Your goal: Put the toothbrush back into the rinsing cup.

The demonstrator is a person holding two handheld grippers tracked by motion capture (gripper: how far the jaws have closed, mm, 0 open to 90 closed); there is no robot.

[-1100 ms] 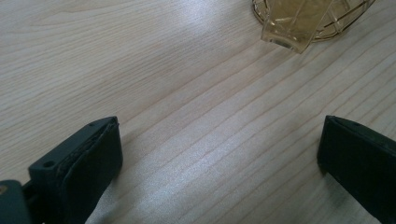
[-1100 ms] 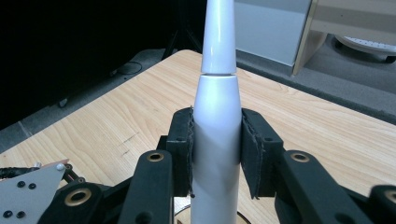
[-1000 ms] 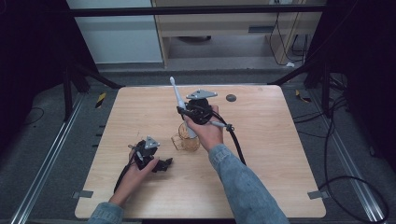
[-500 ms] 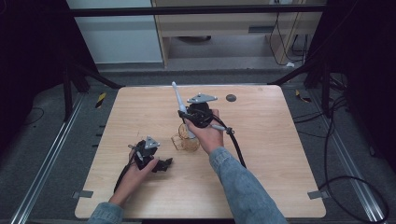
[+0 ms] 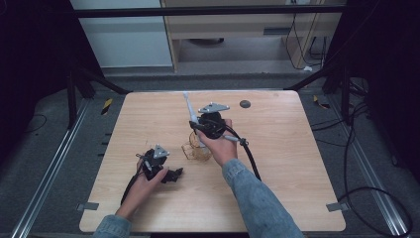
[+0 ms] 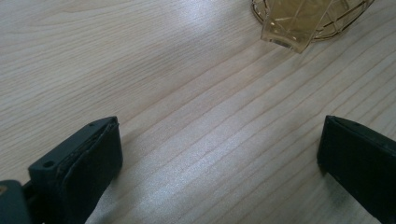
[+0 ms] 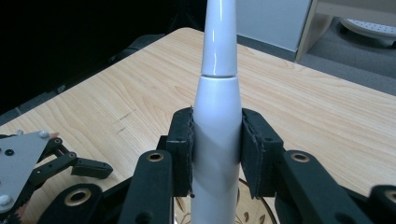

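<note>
My right gripper (image 5: 199, 130) is shut on the thick lower body of a white toothbrush-like wand (image 5: 188, 106), which points up and away from me. In the right gripper view the pads (image 7: 183, 144) press on both sides of the wand (image 7: 217, 116). Just below it stands a clear yellowish cup in a gold wire holder (image 5: 195, 150), whose rim (image 7: 252, 217) shows under the jaws. My left gripper (image 5: 176, 173) lies on the wooden table (image 5: 297, 173) to the left of the cup, open and with nothing in it (image 6: 219, 158). The cup (image 6: 303, 18) lies ahead of its jaws.
A small dark round disc (image 5: 244, 103) lies near the table's far edge. Black cables trail from both grippers across the wood. Dark floor, metal rails and a cabinet surround the table. The left gripper (image 7: 74, 168) sits at the lower left of the right gripper view.
The right gripper has shifted slightly, and the wand's tip has come a little lower and toward me. The left gripper has stayed where it was.
</note>
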